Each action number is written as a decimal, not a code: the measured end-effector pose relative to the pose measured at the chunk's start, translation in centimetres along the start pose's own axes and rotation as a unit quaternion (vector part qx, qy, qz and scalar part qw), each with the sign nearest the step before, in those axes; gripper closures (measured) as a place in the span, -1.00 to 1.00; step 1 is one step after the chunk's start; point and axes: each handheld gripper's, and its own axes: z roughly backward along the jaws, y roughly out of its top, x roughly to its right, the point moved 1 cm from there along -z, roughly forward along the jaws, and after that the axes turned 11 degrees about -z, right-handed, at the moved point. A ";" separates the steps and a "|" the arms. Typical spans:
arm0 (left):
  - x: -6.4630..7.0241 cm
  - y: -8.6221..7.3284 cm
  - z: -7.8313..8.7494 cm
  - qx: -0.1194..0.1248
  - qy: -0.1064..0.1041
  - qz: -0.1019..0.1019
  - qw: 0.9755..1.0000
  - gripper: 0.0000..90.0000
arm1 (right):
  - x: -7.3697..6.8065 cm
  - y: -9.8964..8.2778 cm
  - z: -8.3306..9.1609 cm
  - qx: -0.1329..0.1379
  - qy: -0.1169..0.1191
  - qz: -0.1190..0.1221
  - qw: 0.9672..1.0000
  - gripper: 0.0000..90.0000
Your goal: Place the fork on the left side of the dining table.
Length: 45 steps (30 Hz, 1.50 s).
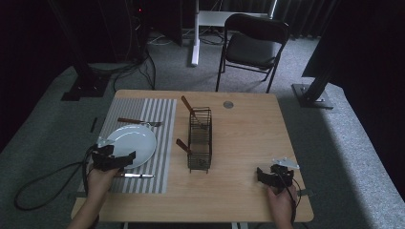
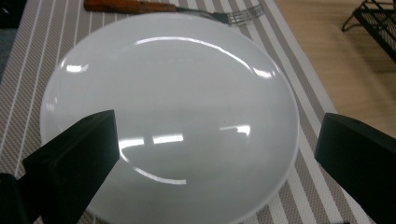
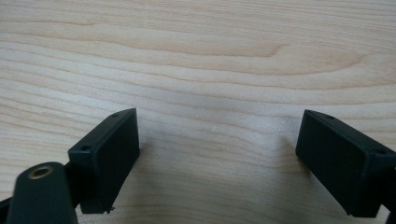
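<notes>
The person's left forearm comes in low at the near left corner of the bench [image 1: 248,143], its hand gripping the left tongs [image 1: 125,157], which level out over the near rim of the white plate [image 1: 136,140]. In the left gripper view those tongs [image 2: 215,140] stand wide, with the plate [image 2: 177,84] lying between and beyond the jaws; whether either jaw touches the rim is hard to tell. The plate sits on a striped placemat [image 1: 160,114], a wooden-handled fork [image 2: 154,7] just past its far edge and a knife [image 1: 136,175] close beside the tongs. The right hand holds the right tongs [image 1: 262,174] near the bench's near right edge, jaws wide over bare wood [image 3: 210,56], grasping nothing. A wire rack [image 1: 199,138] stands between the two tongs, with open bench on its right.
</notes>
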 end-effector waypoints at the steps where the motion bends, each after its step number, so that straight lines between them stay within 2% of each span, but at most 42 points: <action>1: 0.0 -0.3 0.2 0.000 0.000 0.005 1.000 -1.00 | 0.0 0.0 0.0 0.000 0.000 0.000 1.000 -0.71; 9: 0.4 -2.1 1.2 0.005 0.001 0.009 1.000 -1.00 | 0.0 0.0 0.0 0.000 0.000 0.000 1.000 -0.71; 12: 0.5 -2.7 1.5 0.003 0.004 0.004 1.000 -1.00 | 0.0 0.0 0.0 0.000 0.000 0.000 1.000 -0.71; 20: 1.1 -4.8 1.8 -0.006 -0.002 0.011 1.000 -1.00 | 0.0 0.0 0.0 0.000 0.000 -0.001 1.000 -0.71; 25: 1.3 -6.0 2.0 -0.003 0.001 0.019 1.000 -1.00 | 0.0 0.0 0.0 0.000 0.000 -0.001 1.000 -0.71; 29: 1.3 -6.6 2.1 -0.004 0.007 0.013 1.000 -1.00 | 0.0 0.0 0.0 0.000 0.000 -0.001 1.000 -0.71; 36: 1.2 -7.5 1.9 -0.006 0.017 0.017 1.000 -1.00 | 0.0 0.0 0.0 0.000 0.000 -0.001 1.000 -0.71; 40: 1.2 -8.2 1.6 -0.017 0.019 0.023 0.999 -1.00 | 0.0 0.0 0.0 0.000 0.000 -0.001 1.000 -0.71; 45: 1.4 -8.4 1.2 -0.025 0.027 0.021 0.999 -1.00 | 0.0 0.0 0.0 0.000 0.000 -0.001 1.000 -0.71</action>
